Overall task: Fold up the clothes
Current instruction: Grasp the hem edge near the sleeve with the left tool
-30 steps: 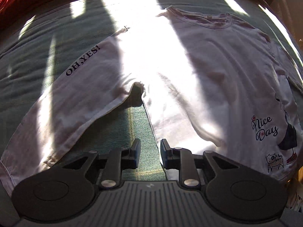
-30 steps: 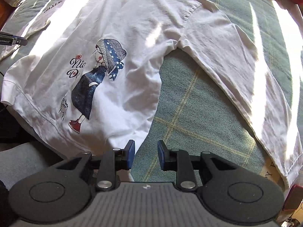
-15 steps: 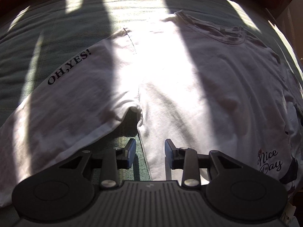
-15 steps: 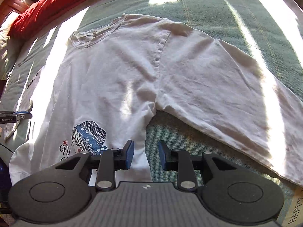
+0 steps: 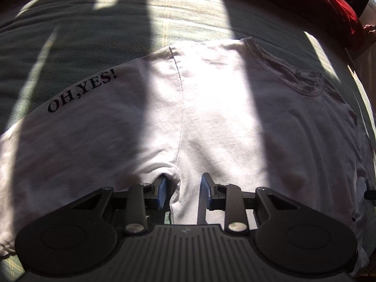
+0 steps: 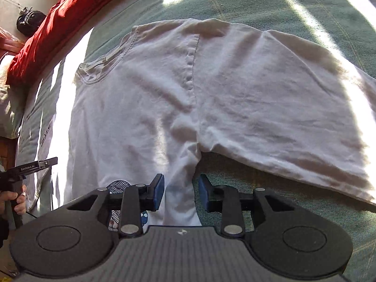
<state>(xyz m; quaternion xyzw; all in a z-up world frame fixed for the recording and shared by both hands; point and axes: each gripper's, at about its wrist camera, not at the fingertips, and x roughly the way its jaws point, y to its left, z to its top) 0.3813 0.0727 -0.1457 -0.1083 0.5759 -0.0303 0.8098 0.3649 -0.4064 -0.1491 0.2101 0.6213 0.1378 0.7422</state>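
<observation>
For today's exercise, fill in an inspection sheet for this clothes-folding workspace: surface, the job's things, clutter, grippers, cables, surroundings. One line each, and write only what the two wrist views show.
Surface: green checked bedcover, striped with sunlight and shadow.
Job's things: white long-sleeved cotton shirt lying flat, front up, sleeves spread; "OH,YES!" print on one sleeve.
Clutter: nothing seen on the cover beside the shirt.
Grippers: left gripper jaws closing astride the shirt's side edge below the armpit, pads not pressing; right gripper jaws opening astride the other side edge, pads not pressing.
Cables: a thin dark cord below the hand holding the left gripper.
Surroundings: red fabric along the far edge; black headphones-like object beyond it.
</observation>
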